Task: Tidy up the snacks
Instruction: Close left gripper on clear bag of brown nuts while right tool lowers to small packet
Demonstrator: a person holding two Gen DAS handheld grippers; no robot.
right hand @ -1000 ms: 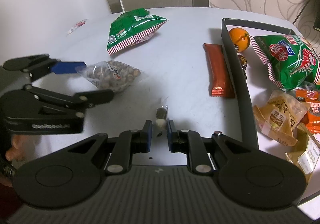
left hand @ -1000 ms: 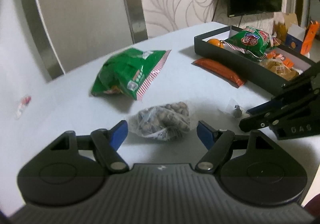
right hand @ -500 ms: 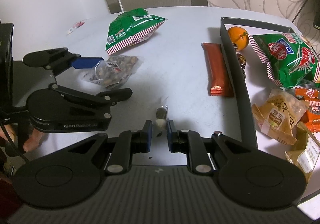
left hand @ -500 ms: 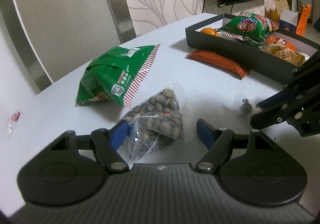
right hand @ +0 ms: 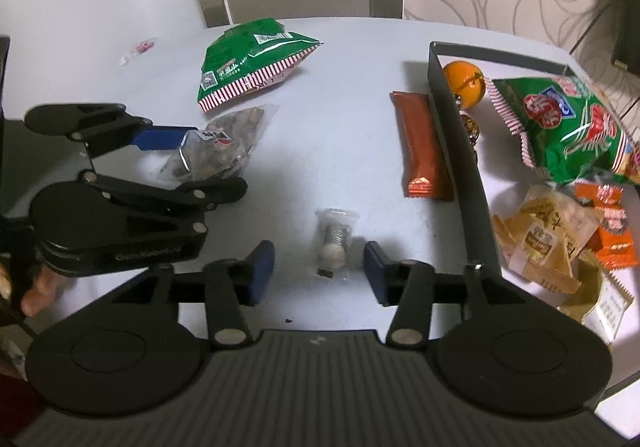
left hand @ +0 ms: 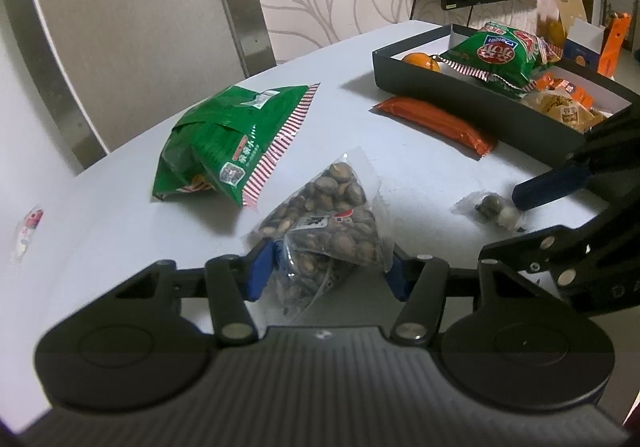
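Left wrist view: the left gripper (left hand: 326, 267) is clamping the clear bag of nuts (left hand: 324, 223) near the table's (left hand: 100, 231) front edge.

Right wrist view: the right gripper (right hand: 319, 271) is standing released around a small wrapped candy (right hand: 335, 239). The black tray (right hand: 468, 167) is already holding several snacks; the green bag (right hand: 252, 55) and orange bar (right hand: 420, 147) are still awaiting placement.

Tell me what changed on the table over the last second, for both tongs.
The left tongs moved forward and closed on the clear bag of nuts, which now looks tipped up off the table. The right tongs opened; the small wrapped candy now lies loose between the blue tips. The green chip bag, orange bar and black tray stayed put.
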